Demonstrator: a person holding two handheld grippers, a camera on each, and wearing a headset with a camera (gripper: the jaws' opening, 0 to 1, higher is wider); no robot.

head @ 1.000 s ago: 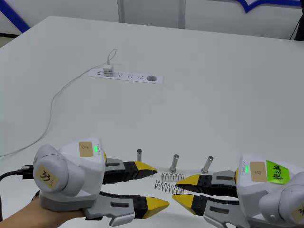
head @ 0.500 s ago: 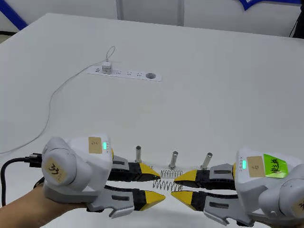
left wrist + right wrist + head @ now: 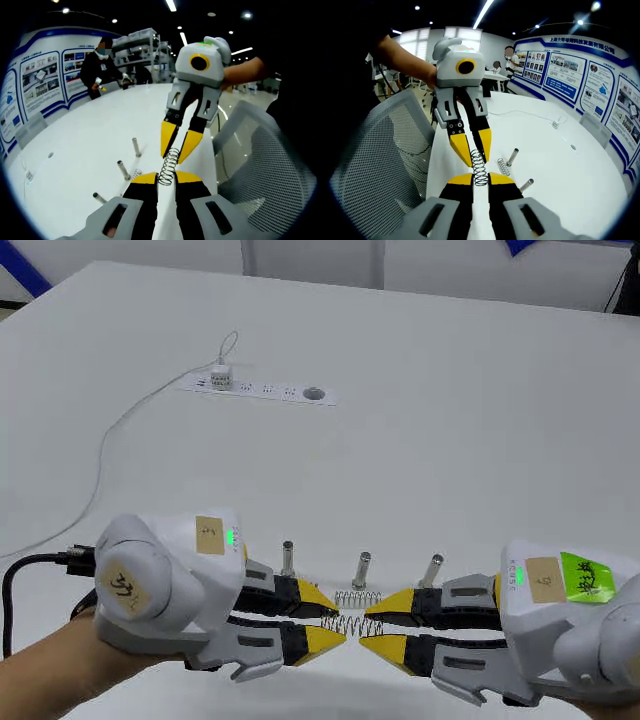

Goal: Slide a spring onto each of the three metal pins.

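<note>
Left gripper, low at the left of the head view, is pinching one end of a spring. In the left gripper view the coils are sitting between its two yellow tips and touching both. I am holding the right gripper opposite it, almost tip to tip, and it is pinching the other end of the same spring, which is lying level between the two. The jaws are hiding the spring's ends, and I cannot tell whether it is resting on the white bench or hanging just above it.

Just behind it, a second spring is lying on its side on the bench, at the foot of the middle pin. The left pin and right pin are standing in a row with it, all three upright and bare. The far jaws of the grippers are covering the feet of the two outer pins. In the right gripper view I am making out two pins and the second spring beside the nearer one.

Well beyond the pins, a white power strip is lying flat with a small plug in its left end. A thin cable is trailing from the plug to the left edge of the picture. The frame is cutting off the right gripper's body at the bottom right. A mesh chair back is showing blurred beside the bench in the left gripper view.
</note>
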